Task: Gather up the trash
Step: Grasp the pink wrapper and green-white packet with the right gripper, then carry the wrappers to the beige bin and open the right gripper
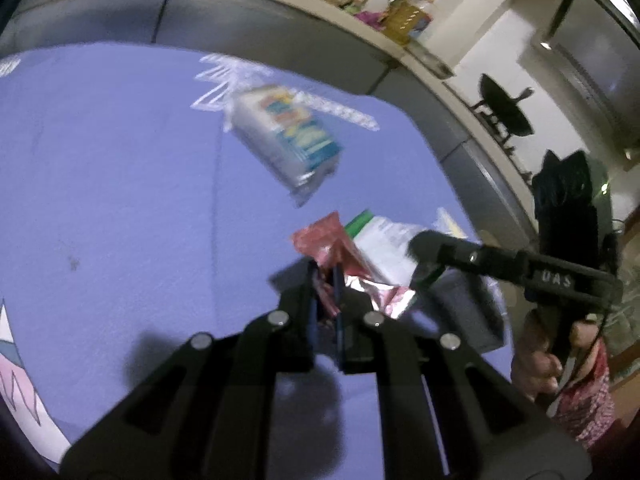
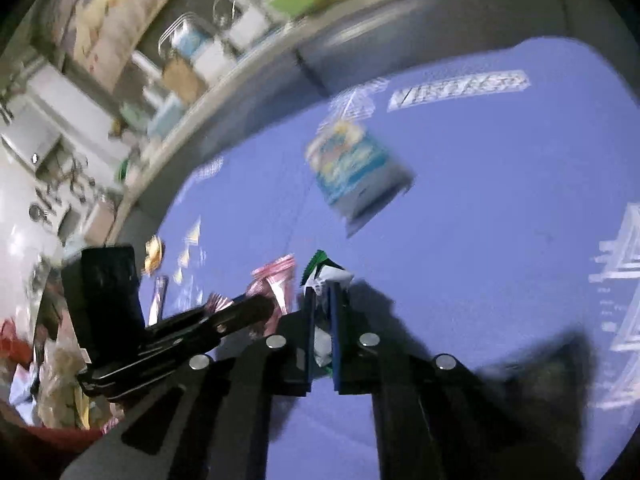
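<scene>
Purple-blue cloth surface fills both wrist views, white printed markings on it, grey padded edge behind; cluttered shelves in the upper part of both frames. Everything is motion-blurred.

Left wrist view: left hand-held gripper at lower centre, jaws pressed together on a red foil wrapper. Wrapper's red end sticks up past the fingertips, silver inner side hangs out to the right of the jaws. Just right of it lies a white packet with a green edge. Right hand-held gripper comes in from the right edge with its tip on that packet; a hand on its handle at lower right. Blue-and-white pack in clear wrap lies at upper centre, well apart from both grippers.

Right wrist view: right hand-held gripper at lower centre, jaws closed on the white packet with the green edge; packet fills the gap between the pads, green serrated edge poking above the tips. Left hand-held gripper enters from the left, red wrapper at its tip, just beside the white packet. Blue-and-white pack sits at upper centre. Red container with mixed trash at lower left edge. Small scraps lie on the cloth at centre left.
</scene>
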Demonstrator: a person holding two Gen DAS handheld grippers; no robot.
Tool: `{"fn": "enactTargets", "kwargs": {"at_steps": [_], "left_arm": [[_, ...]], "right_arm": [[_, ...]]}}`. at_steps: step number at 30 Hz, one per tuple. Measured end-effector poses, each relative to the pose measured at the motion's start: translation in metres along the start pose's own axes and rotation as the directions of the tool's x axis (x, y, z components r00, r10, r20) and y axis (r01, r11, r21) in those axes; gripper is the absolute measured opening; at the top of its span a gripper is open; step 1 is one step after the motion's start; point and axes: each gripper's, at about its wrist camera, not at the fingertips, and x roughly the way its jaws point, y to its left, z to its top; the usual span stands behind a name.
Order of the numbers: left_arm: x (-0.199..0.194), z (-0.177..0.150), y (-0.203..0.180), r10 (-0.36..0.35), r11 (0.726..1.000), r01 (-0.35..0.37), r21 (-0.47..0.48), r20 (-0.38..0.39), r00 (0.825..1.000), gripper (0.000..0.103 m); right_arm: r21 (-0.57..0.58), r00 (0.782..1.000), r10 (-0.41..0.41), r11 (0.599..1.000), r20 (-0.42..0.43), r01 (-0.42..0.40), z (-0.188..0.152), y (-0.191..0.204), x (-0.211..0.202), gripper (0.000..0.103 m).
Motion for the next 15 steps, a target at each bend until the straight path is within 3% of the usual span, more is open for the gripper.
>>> {"fn": "enactTargets", "kwargs": {"at_steps": [3,8,15], "left_arm": [[-0.001,0.008,-0.023,-0.03,0.999,0.03,0.03,0.002,1.0,0.006],[0.02,0.023,-0.078,-0.079,0.992,0.083,0.097,-0.038,0.996,0.006],[0.073,0.05,-0.196,-0.174,0.957,0.192,0.217,-0.101,0.98,0.006]], "right_arm": [[0.03,0.997,-0.01,1.0,0.082,0.007,-0.001,-0.016,-0.036,0.003],[0.104,0.973,-0.042,0.994,0.226,0.018,-0.01,-0.061,-0.103,0.003],[0.247,0.903,-0.174,0.966,0.394,0.078,-0.034,-0.148,-0.206,0.003]]}}
